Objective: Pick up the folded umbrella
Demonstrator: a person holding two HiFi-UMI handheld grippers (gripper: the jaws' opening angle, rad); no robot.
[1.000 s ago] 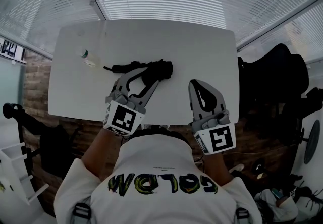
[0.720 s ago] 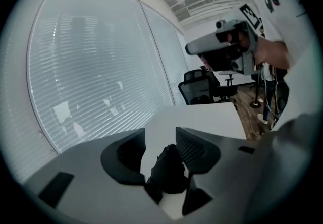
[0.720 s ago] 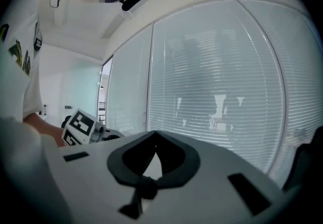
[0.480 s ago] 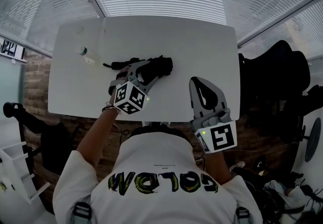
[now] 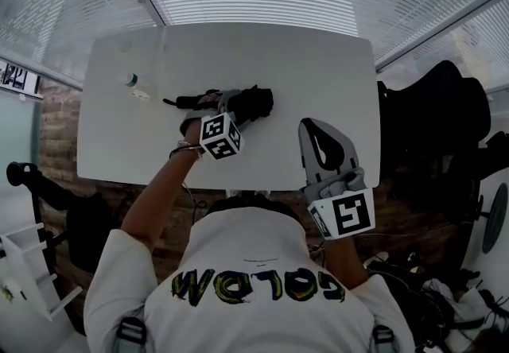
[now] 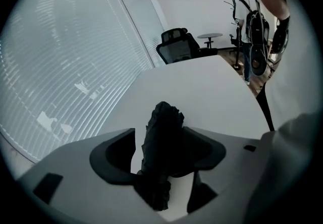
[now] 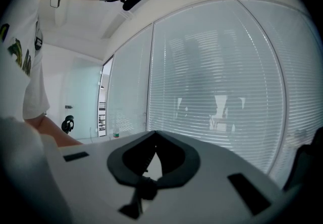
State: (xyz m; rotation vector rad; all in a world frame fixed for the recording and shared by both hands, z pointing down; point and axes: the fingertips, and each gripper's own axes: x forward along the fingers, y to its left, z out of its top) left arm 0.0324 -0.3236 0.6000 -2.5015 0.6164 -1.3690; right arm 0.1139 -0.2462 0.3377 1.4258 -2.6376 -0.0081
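The folded black umbrella lies lengthwise on the white table, its handle end pointing left. My left gripper points steeply down over its middle. In the left gripper view the crumpled black fabric of the umbrella sits between the jaws of the left gripper. These jaws have just been opening: a gap shows on the left side, and the fabric lies against the right jaw. My right gripper hovers level over the table's near right edge. In its own view the right gripper is shut on nothing.
A small bottle with a green cap stands left of the umbrella's handle. A black office chair is beyond the table's right end. Window blinds run along the table's far side. The person's arm reaches across the near edge.
My left gripper has dropped and tipped downward onto the umbrella, its marker cube turning toward the camera, and its jaws have spread around the fabric. The right gripper has stayed still.
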